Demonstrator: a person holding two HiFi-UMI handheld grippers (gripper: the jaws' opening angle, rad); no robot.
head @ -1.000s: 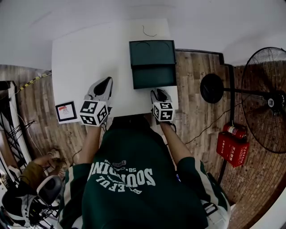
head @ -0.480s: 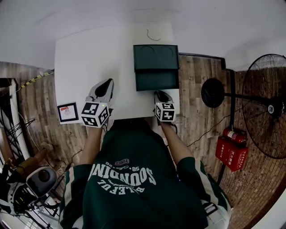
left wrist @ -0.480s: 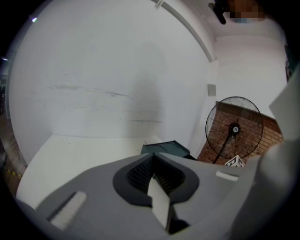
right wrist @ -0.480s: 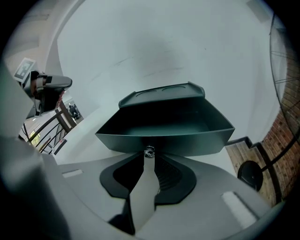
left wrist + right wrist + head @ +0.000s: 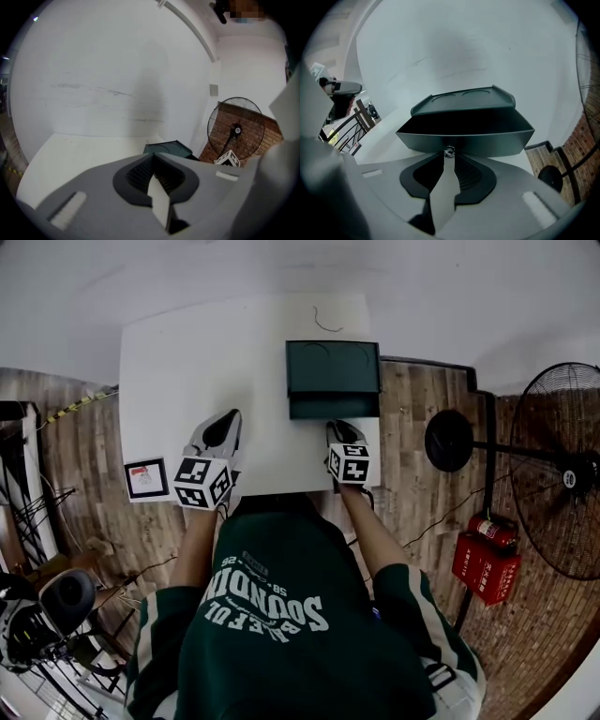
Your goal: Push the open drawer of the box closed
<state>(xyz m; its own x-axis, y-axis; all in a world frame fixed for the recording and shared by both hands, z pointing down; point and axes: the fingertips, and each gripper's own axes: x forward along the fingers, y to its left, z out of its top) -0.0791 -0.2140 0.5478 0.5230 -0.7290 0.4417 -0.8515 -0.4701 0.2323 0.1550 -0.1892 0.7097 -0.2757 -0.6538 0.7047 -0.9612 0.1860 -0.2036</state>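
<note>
A dark green box (image 5: 333,367) stands on the white table (image 5: 187,371), right of the middle. Its drawer (image 5: 334,407) sticks out a short way toward me. My right gripper (image 5: 337,426) is at the drawer front, jaws together. In the right gripper view its tips (image 5: 448,157) meet the small metal knob (image 5: 449,151) on the drawer front (image 5: 487,143), and the drawer's dark inside shows above. My left gripper (image 5: 225,420) rests over the table to the left, well apart from the box, jaws together (image 5: 154,157). The box (image 5: 171,149) shows just beyond them.
A printed marker card (image 5: 146,478) lies at the table's near left corner. A thin wire (image 5: 326,320) lies behind the box. On the wooden floor to the right stand a pedestal fan (image 5: 562,474), its round base (image 5: 450,440) and a red fire extinguisher (image 5: 487,545).
The drawer has slid into the box and sticks out less. My right gripper has moved forward with it. The left gripper has stayed in place.
</note>
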